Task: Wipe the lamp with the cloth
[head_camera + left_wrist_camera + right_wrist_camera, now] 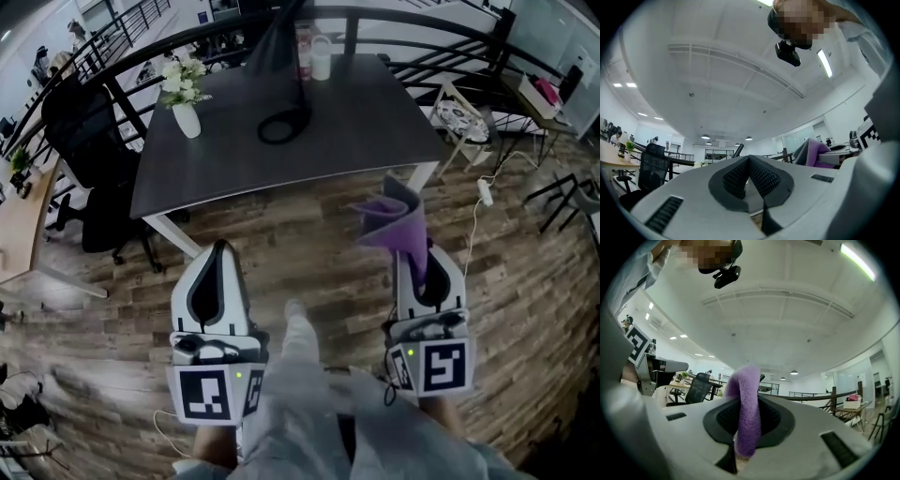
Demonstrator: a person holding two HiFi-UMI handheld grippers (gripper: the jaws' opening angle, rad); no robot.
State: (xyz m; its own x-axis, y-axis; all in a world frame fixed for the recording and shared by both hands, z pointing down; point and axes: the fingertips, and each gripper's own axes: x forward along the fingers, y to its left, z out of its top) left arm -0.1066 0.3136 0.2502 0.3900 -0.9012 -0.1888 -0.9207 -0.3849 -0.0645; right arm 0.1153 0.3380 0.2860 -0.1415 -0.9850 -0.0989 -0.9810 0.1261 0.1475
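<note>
A black desk lamp (284, 117) with a ring-shaped base stands on the dark table (375, 122), well ahead of both grippers. In the left gripper view its arm (738, 150) shows as a thin dark rod far off. A purple cloth (395, 223) sticks up folded from my right gripper (415, 251), which is shut on it above the wooden floor. The right gripper view has the cloth (746, 408) pinched between the jaws of that gripper (747, 401). My left gripper (219, 247) is held level beside it, jaws shut with nothing between them (749, 160).
A white vase of flowers (186, 98) and a white cup (321, 58) stand on the table. A black office chair (80, 141) is at the left. A small side table (459, 117) and a power strip (485, 190) are at the right. Railings run behind.
</note>
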